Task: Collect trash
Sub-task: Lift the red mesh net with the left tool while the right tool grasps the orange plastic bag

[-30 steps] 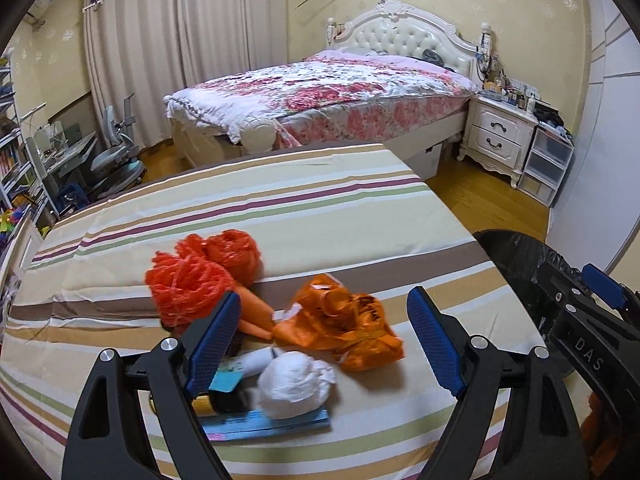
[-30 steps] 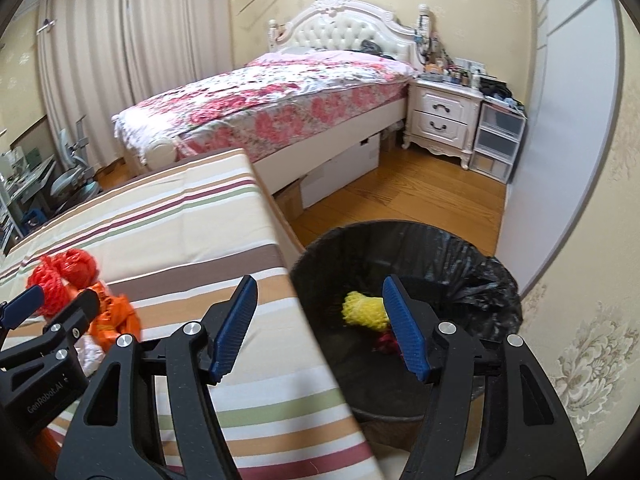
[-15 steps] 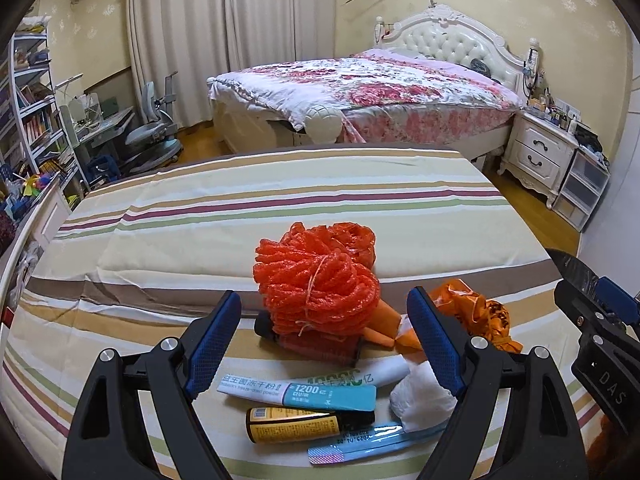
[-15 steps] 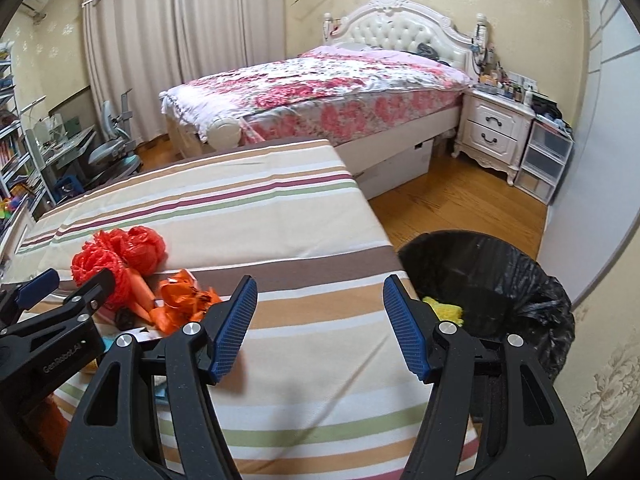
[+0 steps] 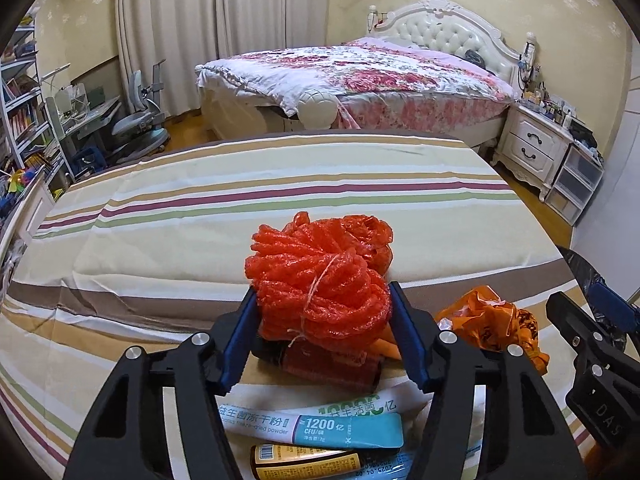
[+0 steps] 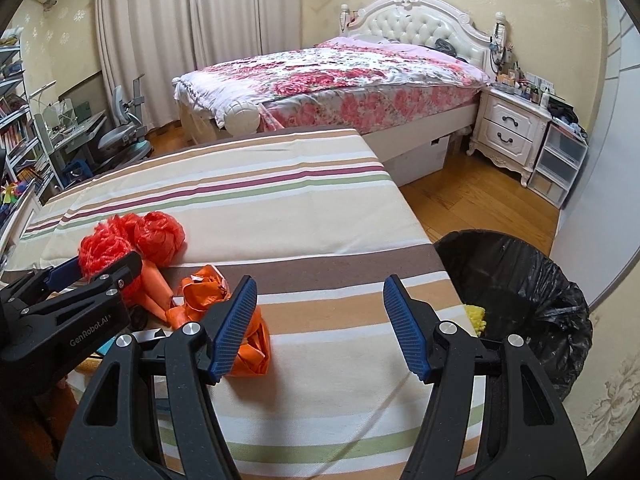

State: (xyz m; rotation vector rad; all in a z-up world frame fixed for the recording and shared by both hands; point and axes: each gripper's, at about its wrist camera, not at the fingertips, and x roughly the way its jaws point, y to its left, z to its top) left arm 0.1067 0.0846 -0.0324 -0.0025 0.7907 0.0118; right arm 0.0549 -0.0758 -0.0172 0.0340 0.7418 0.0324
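A red mesh net bundle (image 5: 320, 292) lies on the striped tablecloth (image 5: 240, 208), on top of a dark red bottle (image 5: 332, 364). My left gripper (image 5: 322, 290) has its jaws closing on this bundle, and both blue pads touch its sides. A crumpled orange plastic bag (image 5: 492, 324) lies to its right, and a blue-white sachet (image 5: 320, 428) and a brown bottle (image 5: 304, 460) lie nearer me. My right gripper (image 6: 320, 284) hangs open over bare cloth, right of the orange bag (image 6: 212, 296). The black-lined bin (image 6: 516, 280) stands past the table's right edge with a yellow scrap (image 6: 476, 316) inside.
A floral bed (image 6: 340, 80) stands beyond the table, and a white nightstand (image 6: 508, 132) with plastic drawers (image 6: 560, 164) sits at the right. A desk chair (image 5: 140, 128) and bookshelves (image 5: 20, 112) fill the left side. Wooden floor lies between table and bed.
The left gripper moved in over the red net bundle and its jaws narrowed onto it. The right gripper swung left, away from the bin and over the table.
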